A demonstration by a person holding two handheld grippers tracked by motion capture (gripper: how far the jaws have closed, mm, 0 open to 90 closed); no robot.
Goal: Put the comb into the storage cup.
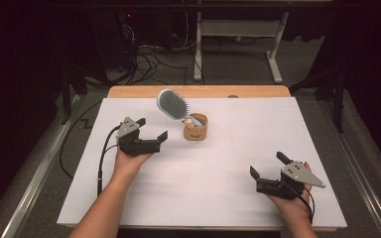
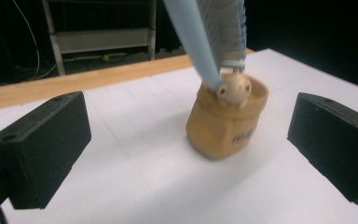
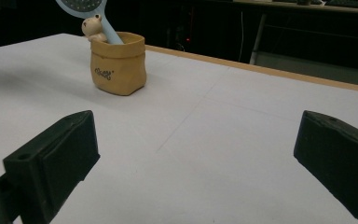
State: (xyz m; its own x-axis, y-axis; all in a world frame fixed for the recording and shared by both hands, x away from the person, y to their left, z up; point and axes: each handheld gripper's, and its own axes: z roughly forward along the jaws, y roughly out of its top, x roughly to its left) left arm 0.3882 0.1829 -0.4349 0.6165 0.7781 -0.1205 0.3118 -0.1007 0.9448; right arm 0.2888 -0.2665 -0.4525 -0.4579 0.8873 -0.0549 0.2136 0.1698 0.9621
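Both grippers, left [image 1: 152, 130] and right [image 1: 268, 165], are gaping empty near the pot [image 1: 195, 127]; bumping it risks toppling the brush [image 1: 173, 104].

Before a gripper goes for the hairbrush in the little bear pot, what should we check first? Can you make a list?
1. Left gripper open, jaws wide: ok.
2. Right gripper open, holding nothing: ok.
3. Pot standing upright on the table: ok.
4. Hairbrush handle inside the pot, head leaning out to the left: ok.
5. Path from left gripper to pot free of other things: ok.
6. Pot heavy enough not to tip when the brush is pulled: cannot tell.
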